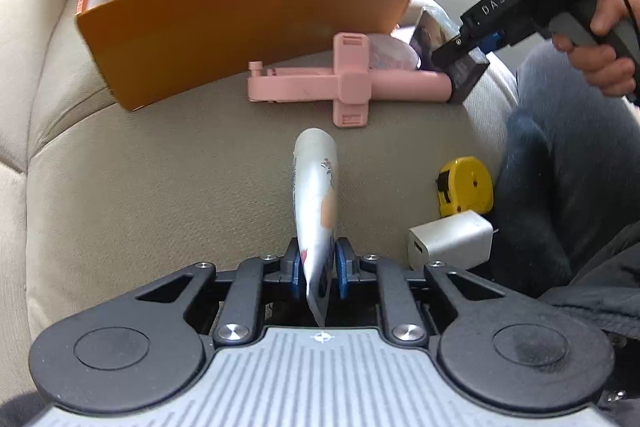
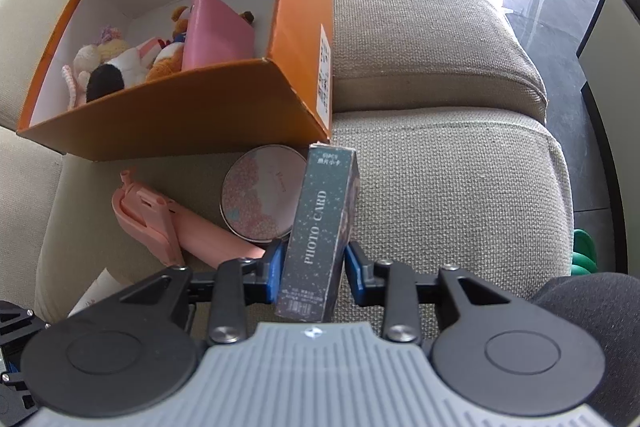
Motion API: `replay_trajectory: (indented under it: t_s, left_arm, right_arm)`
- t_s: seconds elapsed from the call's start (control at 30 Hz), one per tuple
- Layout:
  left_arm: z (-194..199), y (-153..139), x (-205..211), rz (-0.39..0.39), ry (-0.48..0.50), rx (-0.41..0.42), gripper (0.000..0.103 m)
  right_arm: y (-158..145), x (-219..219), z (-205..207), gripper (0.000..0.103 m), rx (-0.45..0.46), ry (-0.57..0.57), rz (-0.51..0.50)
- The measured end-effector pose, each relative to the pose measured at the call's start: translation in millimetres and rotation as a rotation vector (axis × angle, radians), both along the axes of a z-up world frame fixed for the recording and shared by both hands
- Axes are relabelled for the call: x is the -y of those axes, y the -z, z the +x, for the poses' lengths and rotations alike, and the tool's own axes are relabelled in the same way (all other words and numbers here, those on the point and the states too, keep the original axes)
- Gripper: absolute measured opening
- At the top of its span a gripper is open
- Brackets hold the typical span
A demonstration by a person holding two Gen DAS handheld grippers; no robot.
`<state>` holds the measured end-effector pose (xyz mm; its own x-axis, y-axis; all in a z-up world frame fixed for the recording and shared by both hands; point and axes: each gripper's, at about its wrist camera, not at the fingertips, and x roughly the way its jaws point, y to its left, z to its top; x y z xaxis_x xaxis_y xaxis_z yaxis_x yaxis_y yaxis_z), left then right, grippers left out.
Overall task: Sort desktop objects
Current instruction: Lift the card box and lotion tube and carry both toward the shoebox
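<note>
My left gripper (image 1: 318, 265) is shut on a white squeeze tube (image 1: 316, 195) that points toward the orange box (image 1: 240, 23). My right gripper (image 2: 311, 273) is shut on a dark "PHOTO CARD" box (image 2: 320, 227), held upright over the sofa cushion near the orange box (image 2: 200, 115); it also shows in the left wrist view (image 1: 466, 73). A pink folding selfie stick (image 1: 344, 85) lies in front of the orange box, also seen in the right wrist view (image 2: 160, 223). A round pink compact (image 2: 260, 193) lies beside it.
The orange box holds plush toys (image 2: 120, 63) and a pink pouch (image 2: 218, 35). A yellow tape measure (image 1: 466, 185) and a white charger (image 1: 452, 241) lie on the beige sofa cushion (image 1: 160, 187) near the person's leg (image 1: 568, 155). Floor lies beyond the sofa's right edge.
</note>
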<state>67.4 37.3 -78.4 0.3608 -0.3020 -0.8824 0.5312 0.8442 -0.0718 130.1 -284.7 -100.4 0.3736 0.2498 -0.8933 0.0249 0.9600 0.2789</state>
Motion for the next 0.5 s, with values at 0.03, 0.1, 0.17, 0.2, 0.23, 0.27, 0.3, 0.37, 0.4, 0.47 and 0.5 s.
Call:
replay_trajectory:
  t_s: [0.03, 0.1, 0.17, 0.2, 0.23, 0.27, 0.3, 0.37, 0.4, 0.47, 0.5]
  left_arm:
    - [0.1, -1.1, -1.5, -0.008, -0.018, 0.006, 0.018]
    - [-0.8, -5.0, -5.4, -0.039, -0.060, 0.021, 0.018]
    - [-2.3, -11.1, -8.9, -0.071, -0.090, 0.043, 0.017]
    - [-2.3, -15.0, -10.4, -0.089, -0.105, 0.054, 0.017]
    - [-2.1, -19.1, -11.6, -0.107, -0.118, 0.067, 0.017]
    - [-1.5, -23.7, -12.4, -0.123, -0.131, 0.083, 0.017]
    - [0.3, -27.9, -13.0, -0.137, -0.143, 0.092, 0.017]
    - [5.9, -33.1, -12.8, -0.155, -0.169, 0.101, 0.016]
    - [9.5, -35.3, -12.5, -0.161, -0.180, 0.101, 0.016]
    - [15.0, -39.2, -10.5, -0.167, -0.183, 0.107, 0.015]
    - [17.7, -40.9, -8.8, -0.166, -0.183, 0.109, 0.015]
  right_arm:
    - [-1.7, 0.5, 0.5, 0.036, 0.004, 0.002, 0.000]
    - [-5.3, 0.7, 2.2, 0.035, 0.007, 0.001, 0.003]
    - [-7.4, 0.9, 2.1, 0.032, 0.006, -0.003, -0.006]
    - [-7.5, 0.8, 2.3, 0.032, 0.007, -0.004, -0.009]
    - [-7.5, 1.0, 2.0, 0.032, 0.007, -0.004, -0.009]
    - [-7.5, 1.5, 2.5, 0.030, 0.008, -0.003, -0.009]
    - [-8.5, 2.0, 1.3, 0.029, 0.010, 0.003, -0.011]
    - [-13.9, 4.4, -1.9, 0.025, 0.030, 0.012, -0.038]
    - [-17.5, 6.6, -3.3, 0.024, 0.045, 0.019, -0.050]
    - [-26.4, 14.9, -6.3, 0.024, 0.058, 0.032, -0.036]
    - [-31.3, 18.6, -7.7, 0.024, 0.064, 0.037, -0.028]
